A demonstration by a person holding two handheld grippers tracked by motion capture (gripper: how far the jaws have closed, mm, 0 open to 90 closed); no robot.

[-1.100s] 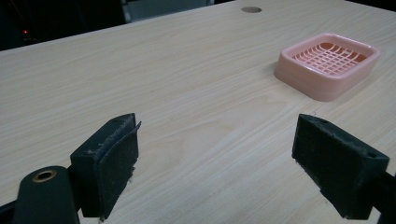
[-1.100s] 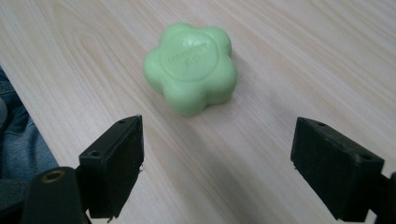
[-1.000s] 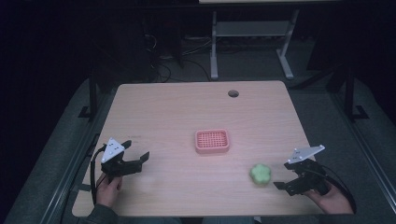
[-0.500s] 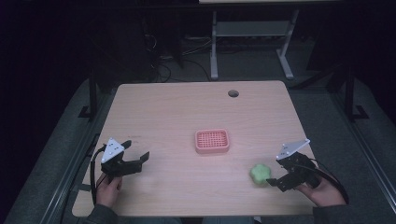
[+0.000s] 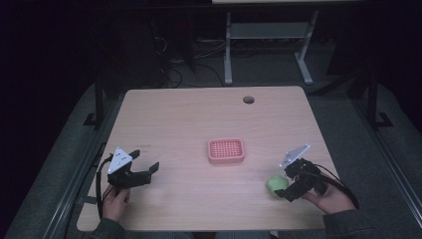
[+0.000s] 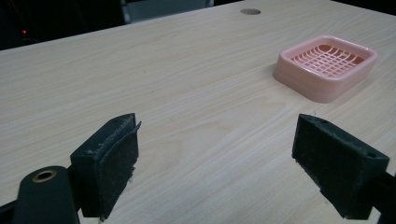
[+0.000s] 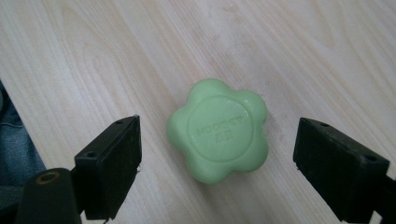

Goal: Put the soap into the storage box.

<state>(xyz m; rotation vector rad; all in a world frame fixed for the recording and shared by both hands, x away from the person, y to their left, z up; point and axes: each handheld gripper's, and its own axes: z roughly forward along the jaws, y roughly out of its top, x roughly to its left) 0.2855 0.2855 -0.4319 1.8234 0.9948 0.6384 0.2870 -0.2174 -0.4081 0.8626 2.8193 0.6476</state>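
Note:
A green flower-shaped soap (image 7: pixel 218 130) lies flat on the wooden table (image 5: pixel 199 124), near its front right (image 5: pixel 276 184). My right gripper (image 5: pixel 285 185) hovers just over it, open, with the soap lying between and a little ahead of the jaws (image 7: pixel 217 186). A pink slotted soap dish (image 5: pixel 226 150) sits in the middle of the table and stands empty in the left gripper view (image 6: pixel 327 65). My left gripper (image 5: pixel 145 165) is open at the front left, pointing toward the dish, with nothing between its jaws (image 6: pixel 219 177).
A round cable hole (image 5: pixel 248 99) is cut into the table near its far edge. Beyond the table stands a white desk frame (image 5: pixel 268 45) on a dark floor with cables. The table's front edge is close under both hands.
My right gripper has moved left and down onto the green soap, from beside it to straddling it. The left gripper has stayed in place.

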